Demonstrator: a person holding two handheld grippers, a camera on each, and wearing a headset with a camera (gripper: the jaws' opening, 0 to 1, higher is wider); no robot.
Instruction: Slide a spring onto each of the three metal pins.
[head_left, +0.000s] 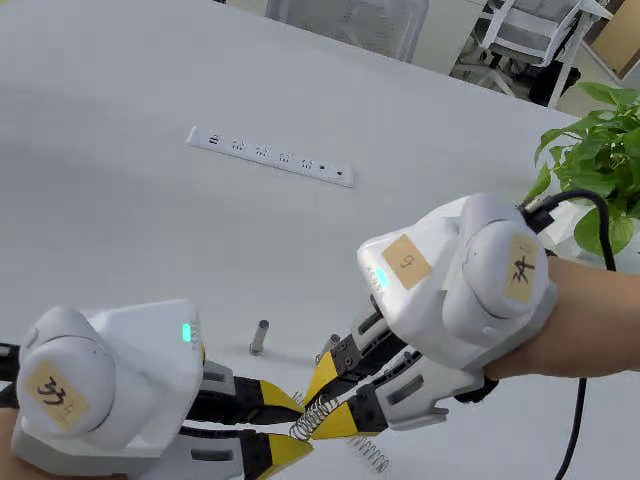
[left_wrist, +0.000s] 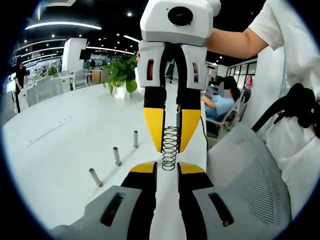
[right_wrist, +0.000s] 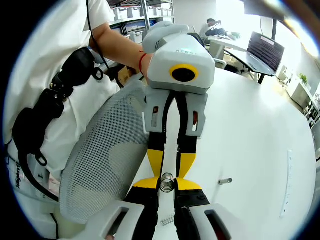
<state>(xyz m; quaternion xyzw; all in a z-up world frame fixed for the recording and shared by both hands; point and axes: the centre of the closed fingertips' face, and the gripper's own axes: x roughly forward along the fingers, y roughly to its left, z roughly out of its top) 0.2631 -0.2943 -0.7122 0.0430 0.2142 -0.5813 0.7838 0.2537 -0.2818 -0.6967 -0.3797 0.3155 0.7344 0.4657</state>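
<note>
The spring (left_wrist: 170, 145) hangs above the counter's (head_left: 150, 220) near edge. The left gripper's (left_wrist: 169, 168) fingers pinch one end and the right gripper's (right_wrist: 166, 184) fingers pinch the other. The three pins (left_wrist: 116, 156) stand bare nearby, so this looks like a re-grip before threading. Next, one gripper should let go while the other lines the spring's open end over a pin. A second spring (head_left: 370, 452) lies by the near edge.

Likely open office: desks (right_wrist: 235, 52), mesh chair (right_wrist: 100, 165)
</note>
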